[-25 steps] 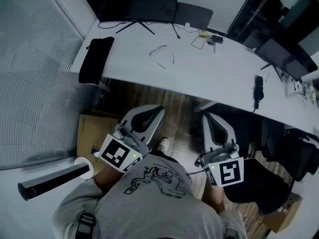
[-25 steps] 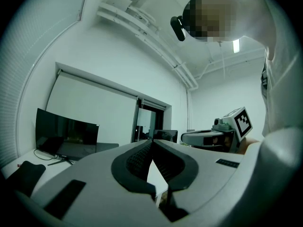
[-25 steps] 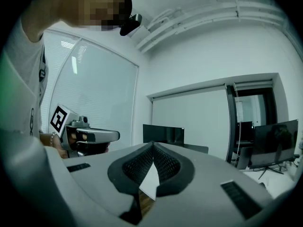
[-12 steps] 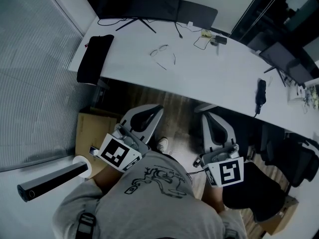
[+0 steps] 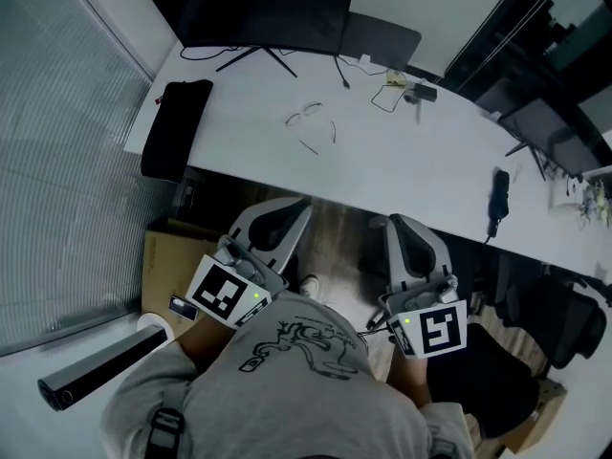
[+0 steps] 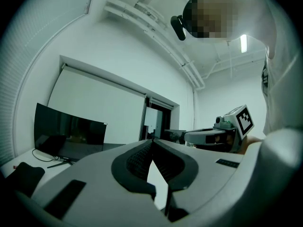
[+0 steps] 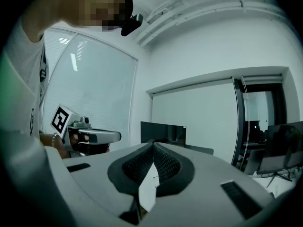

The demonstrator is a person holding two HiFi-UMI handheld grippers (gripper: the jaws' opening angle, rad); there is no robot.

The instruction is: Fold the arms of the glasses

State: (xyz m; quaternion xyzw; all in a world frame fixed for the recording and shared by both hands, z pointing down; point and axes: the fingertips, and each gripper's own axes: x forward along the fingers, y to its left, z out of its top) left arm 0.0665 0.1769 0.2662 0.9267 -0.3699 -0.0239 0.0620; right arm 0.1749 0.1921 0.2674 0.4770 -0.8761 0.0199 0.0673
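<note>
Reaching the glasses (image 5: 311, 124) comes first: they lie arms open on the desk (image 5: 411, 165), near the screen (image 5: 251, 12), well apart from the left gripper (image 5: 298, 208) and right gripper (image 5: 394, 224). Both sit this side of the desk edge, jaws pressed together, holding nothing. Best to open the jaws early, hold the frame softly, and push each arm in slowly.

An office: a long white table (image 5: 411, 165) carries a wide dark monitor (image 5: 251, 12) and cables (image 5: 341, 73), with a black chair (image 5: 559, 304) and window blinds (image 5: 57, 161) beside it.
</note>
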